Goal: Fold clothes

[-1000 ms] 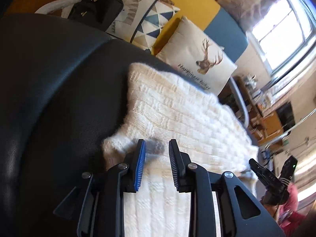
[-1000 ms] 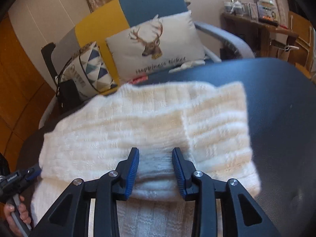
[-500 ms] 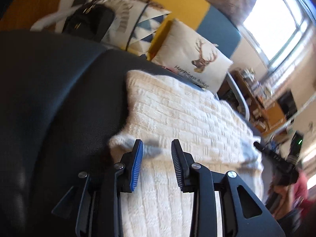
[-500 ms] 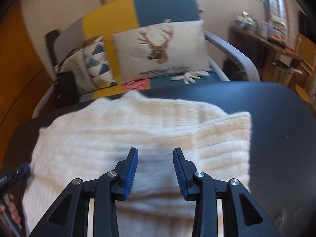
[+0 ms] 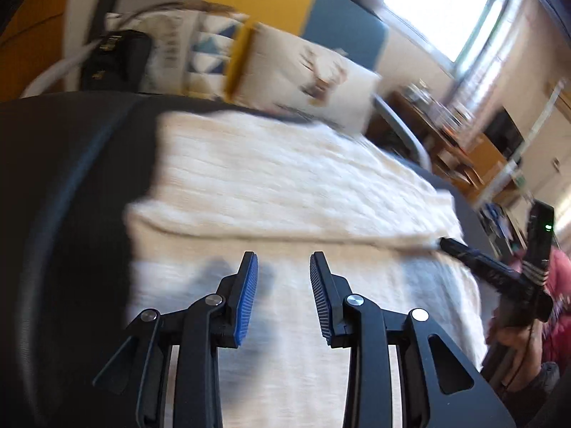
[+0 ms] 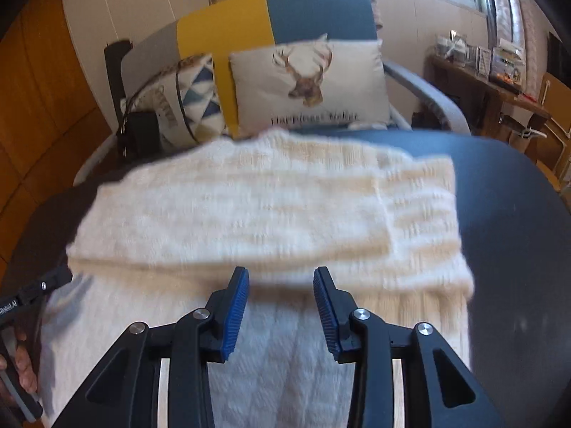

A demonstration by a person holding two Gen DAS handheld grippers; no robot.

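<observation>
- Lying on the dark table (image 6: 517,214), the white knit sweater (image 6: 249,207) has its far part doubled over toward the camera; the folded edge runs crosswise just ahead of both tongs.
- Left gripper (image 5: 283,267): jaws apart, nothing between them, hovering over the single near layer just short of the fold edge.
- Right gripper (image 6: 280,285): jaws apart, empty, at the fold edge near the sweater's middle.
- A narrower flap lies along the right side, under the doubled part, in the right view; both views are motion-blurred, so fine creases cannot be judged.
- Judgement: the scene fits either a fold just laid down and let go, or a pause ahead of a further fold. The pictures do not settle which.
- For good work at this stage, check that the doubled edge lies straight and parallel to the near hem, with corners matched at left and right.
- Any regrip should take the full thickness of knit, both tongs level with each other, so the layer travels evenly.
- Risk: loose, thick knit stretches and drags the layer beneath; lift clear, not slide.
- Risk: the cushion (image 6: 310,85) and chair beyond the far edge stand near; keep the cloth on the table.
</observation>
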